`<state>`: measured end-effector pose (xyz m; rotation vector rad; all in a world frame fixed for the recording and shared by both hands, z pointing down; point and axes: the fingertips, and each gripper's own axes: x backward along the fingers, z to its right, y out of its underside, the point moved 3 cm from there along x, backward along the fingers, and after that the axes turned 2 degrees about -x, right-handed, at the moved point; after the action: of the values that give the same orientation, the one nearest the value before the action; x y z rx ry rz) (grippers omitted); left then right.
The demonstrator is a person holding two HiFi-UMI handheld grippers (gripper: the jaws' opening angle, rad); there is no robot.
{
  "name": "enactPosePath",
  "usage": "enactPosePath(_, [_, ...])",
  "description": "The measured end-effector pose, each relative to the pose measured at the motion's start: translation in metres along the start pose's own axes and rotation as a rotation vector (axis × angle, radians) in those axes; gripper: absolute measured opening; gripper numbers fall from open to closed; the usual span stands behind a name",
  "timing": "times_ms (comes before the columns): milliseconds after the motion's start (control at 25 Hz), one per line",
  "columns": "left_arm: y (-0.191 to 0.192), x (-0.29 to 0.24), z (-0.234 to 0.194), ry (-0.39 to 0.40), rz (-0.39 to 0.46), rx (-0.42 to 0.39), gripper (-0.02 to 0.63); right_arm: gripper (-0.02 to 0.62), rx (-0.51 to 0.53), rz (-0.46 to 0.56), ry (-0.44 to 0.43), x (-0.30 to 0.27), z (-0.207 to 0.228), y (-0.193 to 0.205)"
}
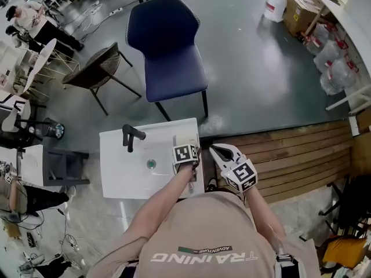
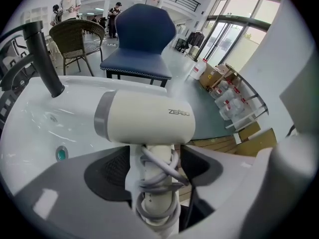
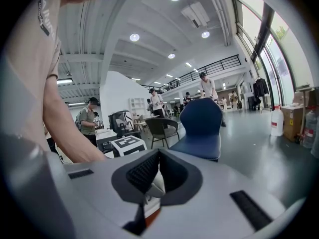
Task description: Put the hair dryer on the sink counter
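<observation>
In the head view, the white rectangular sink unit (image 1: 116, 178) is standing beside a strip of wooden decking (image 1: 290, 155), with a black bent faucet (image 1: 132, 136) at its back edge and a round drain (image 1: 151, 164) in the basin. The cream-white plastic hair dryer (image 1: 185, 139) is sitting at the sink's right rim. The left gripper (image 1: 186, 150) is pointing steeply down at it, and the right gripper (image 1: 215, 150) is hovering just beside, over the decking. A dark blue upholstered chair (image 1: 168, 45) and a brown wicker chair (image 1: 98, 68) are standing beyond on the grey floor.

In the left gripper view, the hair dryer (image 2: 144, 116), grey-ringed at its rear, is lying body-down over the sink (image 2: 35, 128) rim, apparently resting there. Its handle, wrapped in grey cord, is pointing back between the jaws of the left gripper (image 2: 153, 163). The black pads (image 2: 107, 168) are standing off on either side of the handle without pressing it, so the jaws are released. The faucet (image 2: 42, 54), the drain (image 2: 61, 154) and the blue chair (image 2: 142, 39) are showing behind.

In the right gripper view, the right gripper (image 3: 158, 156) is pointing nearly level, its jaw tips meeting, clenched on nothing. The blue chair (image 3: 202, 126) and the wicker chair (image 3: 162, 128) are showing ahead.
</observation>
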<state>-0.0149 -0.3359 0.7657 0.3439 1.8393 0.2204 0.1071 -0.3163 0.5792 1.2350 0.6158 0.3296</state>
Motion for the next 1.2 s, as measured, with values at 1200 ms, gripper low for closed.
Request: enactPosePath(1200, [0.002,0.025,0.014,0.112,0.072,-0.078,0.311,0.006,0.011,-0.003,0.031,0.018,-0.022,0.008])
